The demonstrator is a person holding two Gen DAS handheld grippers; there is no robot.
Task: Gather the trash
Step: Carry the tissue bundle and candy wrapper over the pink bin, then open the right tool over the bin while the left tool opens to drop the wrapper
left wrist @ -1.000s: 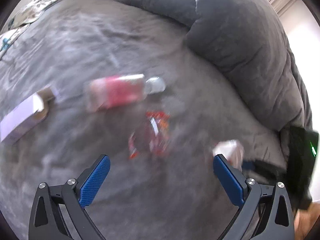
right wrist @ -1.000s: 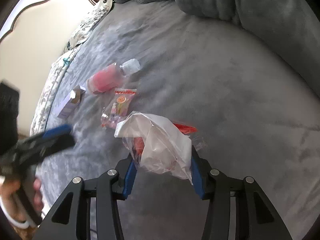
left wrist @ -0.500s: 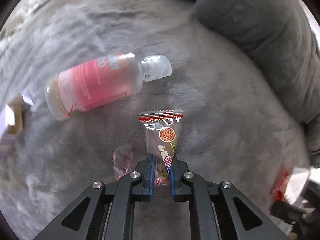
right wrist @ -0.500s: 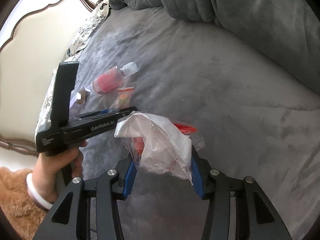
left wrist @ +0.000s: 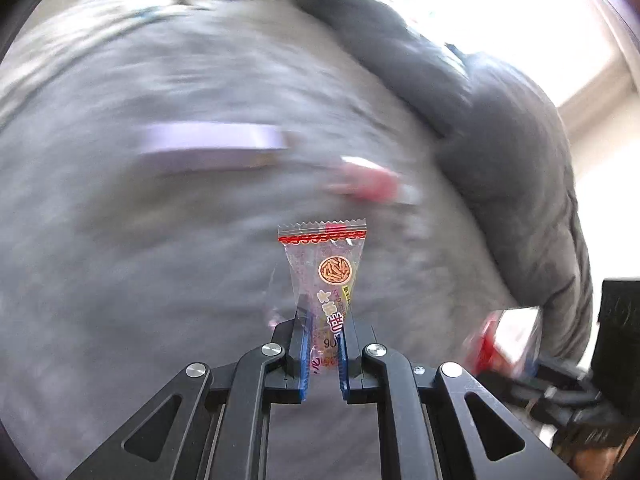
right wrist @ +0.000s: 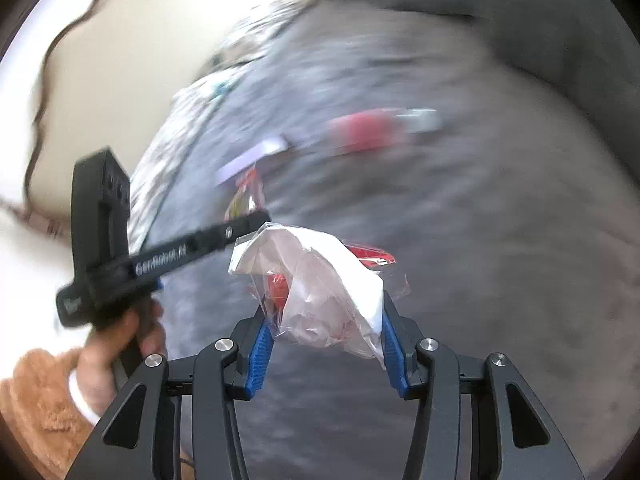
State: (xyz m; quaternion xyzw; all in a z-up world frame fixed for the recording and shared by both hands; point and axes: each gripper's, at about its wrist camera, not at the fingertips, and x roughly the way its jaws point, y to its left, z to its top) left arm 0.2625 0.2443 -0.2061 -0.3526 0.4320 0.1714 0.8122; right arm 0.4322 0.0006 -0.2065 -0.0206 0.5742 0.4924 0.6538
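Note:
In the left wrist view my left gripper [left wrist: 323, 344] is shut on a clear snack wrapper [left wrist: 328, 268] with a red toothed top edge and an orange round mark; the wrapper stands up from the pads, lifted off the grey bed cover [left wrist: 120, 240]. In the right wrist view my right gripper [right wrist: 324, 336] is shut on a bundle of crumpled clear and white plastic trash [right wrist: 320, 276] with red bits inside. The left gripper's body [right wrist: 160, 264] and the hand holding it show at that view's left, with the wrapper [right wrist: 244, 196] at its tip. Both views are blurred by motion.
A red-labelled plastic bottle [right wrist: 380, 128] and a small pale purple box [right wrist: 252, 156] lie on the bed cover farther off. A bunched grey duvet [left wrist: 500, 120] rises along the right. A cream headboard [right wrist: 100, 80] stands at the left, a brown fluffy thing [right wrist: 32, 400] low left.
My left gripper went from wide open over the wrapper to shut on it, then lifted it and swung away across the bed. The right gripper, still holding its bundle, rose a little.

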